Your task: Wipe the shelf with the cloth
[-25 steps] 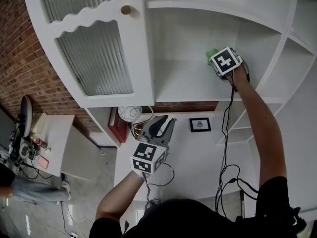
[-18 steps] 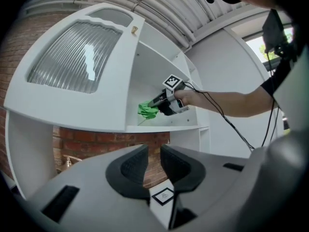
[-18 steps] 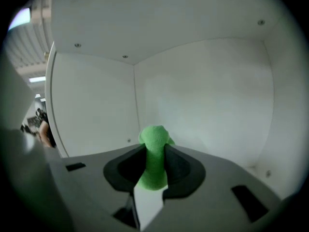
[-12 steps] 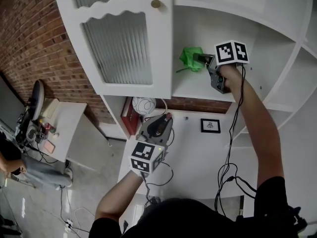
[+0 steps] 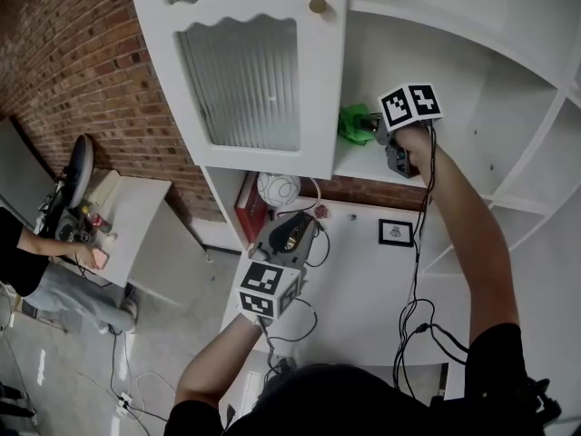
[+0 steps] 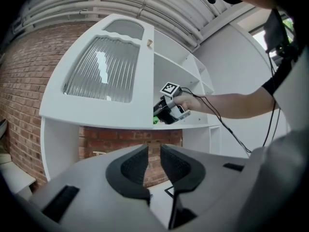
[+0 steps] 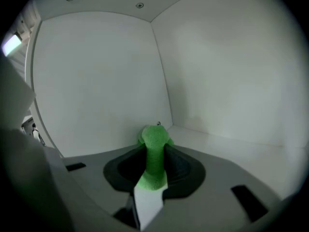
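One green cloth point(image 7: 154, 151) was bunched into a thick fold and pinched between the jaws of the right gripper point(image 5: 372, 125), its rounded end sticking out past the jaw tips towards the back corner of the compartment. It was low over the white shelf point(image 5: 377, 164), at the left end of the open bay and just beside the edge of the cabinet door point(image 5: 250, 62); whether the wad actually pressed on the board could not be told. It looked soft, light and limp, so it would likely squash and drag rather than slide cleanly, and nothing about it seemed fragile. A hold across the gathered middle, as here, seemed sound, provided enough cloth stood proud of the jaws to meet the board before the hard tips did. The walls around it were bare white. Well below, over the white lower surface with its small framed picture point(image 5: 395, 232), the left gripper point(image 5: 289, 234) hung idle, its jaws drawn nearly together with only a slim gap and nothing in it. A brick wall point(image 5: 82, 53) ran behind the unit on the left
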`<action>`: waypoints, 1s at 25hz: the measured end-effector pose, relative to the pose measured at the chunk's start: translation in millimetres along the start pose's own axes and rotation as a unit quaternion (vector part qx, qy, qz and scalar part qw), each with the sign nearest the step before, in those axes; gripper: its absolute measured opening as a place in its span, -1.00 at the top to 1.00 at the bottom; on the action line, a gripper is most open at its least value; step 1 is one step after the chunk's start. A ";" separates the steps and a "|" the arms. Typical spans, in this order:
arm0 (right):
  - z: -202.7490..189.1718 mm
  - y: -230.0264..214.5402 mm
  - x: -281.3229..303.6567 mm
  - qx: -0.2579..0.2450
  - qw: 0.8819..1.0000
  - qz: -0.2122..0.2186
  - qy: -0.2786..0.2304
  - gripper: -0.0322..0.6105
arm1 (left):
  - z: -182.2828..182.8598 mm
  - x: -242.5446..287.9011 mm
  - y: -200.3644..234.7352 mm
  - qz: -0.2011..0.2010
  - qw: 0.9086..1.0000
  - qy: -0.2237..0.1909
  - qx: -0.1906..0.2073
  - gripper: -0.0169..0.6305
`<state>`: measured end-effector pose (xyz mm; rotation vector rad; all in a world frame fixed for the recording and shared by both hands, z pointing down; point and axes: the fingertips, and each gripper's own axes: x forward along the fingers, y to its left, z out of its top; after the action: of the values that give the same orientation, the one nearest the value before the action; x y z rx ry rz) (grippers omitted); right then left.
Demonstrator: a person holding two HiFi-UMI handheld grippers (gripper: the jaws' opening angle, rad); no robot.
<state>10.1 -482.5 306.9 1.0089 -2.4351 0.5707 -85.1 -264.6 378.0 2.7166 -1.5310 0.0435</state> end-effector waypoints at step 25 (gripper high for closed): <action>-28.4 -86.3 -62.2 -0.008 0.993 -0.119 0.022 0.61 | 1.5 43.5 -40.9 -0.071 0.997 -0.003 0.003 0.71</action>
<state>119.7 -489.2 314.1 1.2450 -2.2349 0.4857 -27.5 -280.7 377.8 2.8241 -1.3375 0.0370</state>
